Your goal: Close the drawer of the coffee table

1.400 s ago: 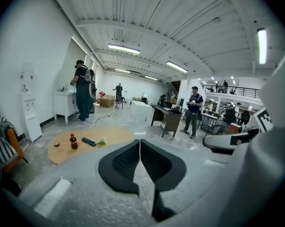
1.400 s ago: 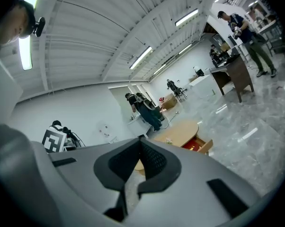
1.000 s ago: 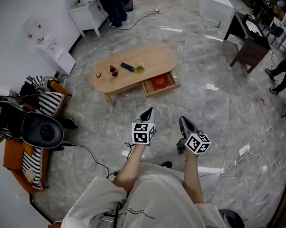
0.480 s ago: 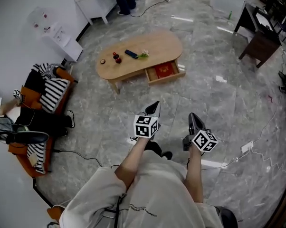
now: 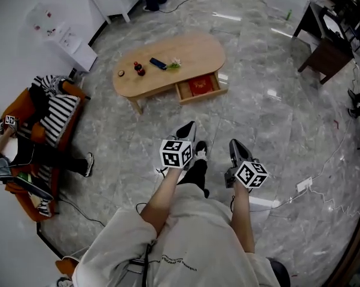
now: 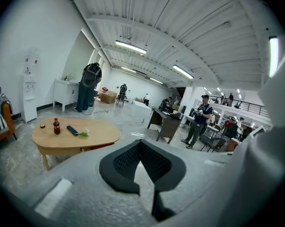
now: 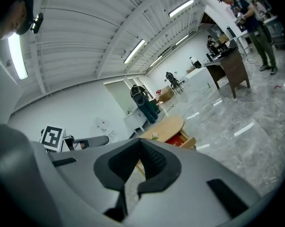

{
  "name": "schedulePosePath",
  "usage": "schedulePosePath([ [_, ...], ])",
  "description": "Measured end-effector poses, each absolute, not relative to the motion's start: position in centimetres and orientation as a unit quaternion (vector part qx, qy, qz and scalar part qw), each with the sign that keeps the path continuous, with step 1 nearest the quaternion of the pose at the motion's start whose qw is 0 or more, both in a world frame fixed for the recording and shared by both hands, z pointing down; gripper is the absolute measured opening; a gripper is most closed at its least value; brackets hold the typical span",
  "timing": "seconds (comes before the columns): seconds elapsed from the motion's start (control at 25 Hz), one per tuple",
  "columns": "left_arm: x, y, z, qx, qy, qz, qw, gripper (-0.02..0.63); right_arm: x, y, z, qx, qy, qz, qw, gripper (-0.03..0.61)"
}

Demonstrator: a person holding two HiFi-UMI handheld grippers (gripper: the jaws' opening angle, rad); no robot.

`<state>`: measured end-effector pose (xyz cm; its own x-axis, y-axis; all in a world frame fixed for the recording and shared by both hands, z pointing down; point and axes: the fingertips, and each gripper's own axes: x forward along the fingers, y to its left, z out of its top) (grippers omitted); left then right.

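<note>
The oval wooden coffee table (image 5: 192, 49) stands on the marble floor, far ahead of both grippers. Its drawer (image 5: 199, 88) is pulled out on the near side, with something red inside. A small red bottle (image 5: 139, 69), a dark remote (image 5: 158, 63) and a green scrap (image 5: 173, 65) lie on the top. My left gripper (image 5: 188, 129) and right gripper (image 5: 234, 145) hang side by side in the air, both shut and empty. The left gripper view shows the table (image 6: 76, 136) beyond its shut gripper (image 6: 140, 142). The right gripper view shows the open drawer (image 7: 186, 141) past its shut gripper (image 7: 139, 141).
An orange sofa with striped cushions (image 5: 45, 121) sits at the left. White cabinets (image 5: 69, 43) line the far left wall. A dark desk (image 5: 323, 52) stands at the far right. A cable and power strip (image 5: 304, 186) lie on the floor at the right. People stand in the distance.
The person has stepped forward: a dark leg and shoe now show between the grippers. Both grippers have shifted slightly and stay shut. The drawer stands open as before.
</note>
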<state>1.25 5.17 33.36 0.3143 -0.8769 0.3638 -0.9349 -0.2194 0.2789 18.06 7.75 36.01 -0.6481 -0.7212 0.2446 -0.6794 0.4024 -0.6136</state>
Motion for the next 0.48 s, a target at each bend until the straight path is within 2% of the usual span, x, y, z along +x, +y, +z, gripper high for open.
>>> schedulePosePath([
  [0.28, 1.3, -4.8, 32.7, 0.774, -0.586, 0.011, 0.241, 0.009, 18.9, -0.8, 35.1, -0.427, 0.844, -0.324, -0.013, 0.015],
  [0.48, -2.7, -11.2, 33.4, 0.750, -0.613, -0.005, 0.246, 0.008, 16.6, -7.1, 35.5, -0.415, 0.853, -0.314, -0.048, 0.015],
])
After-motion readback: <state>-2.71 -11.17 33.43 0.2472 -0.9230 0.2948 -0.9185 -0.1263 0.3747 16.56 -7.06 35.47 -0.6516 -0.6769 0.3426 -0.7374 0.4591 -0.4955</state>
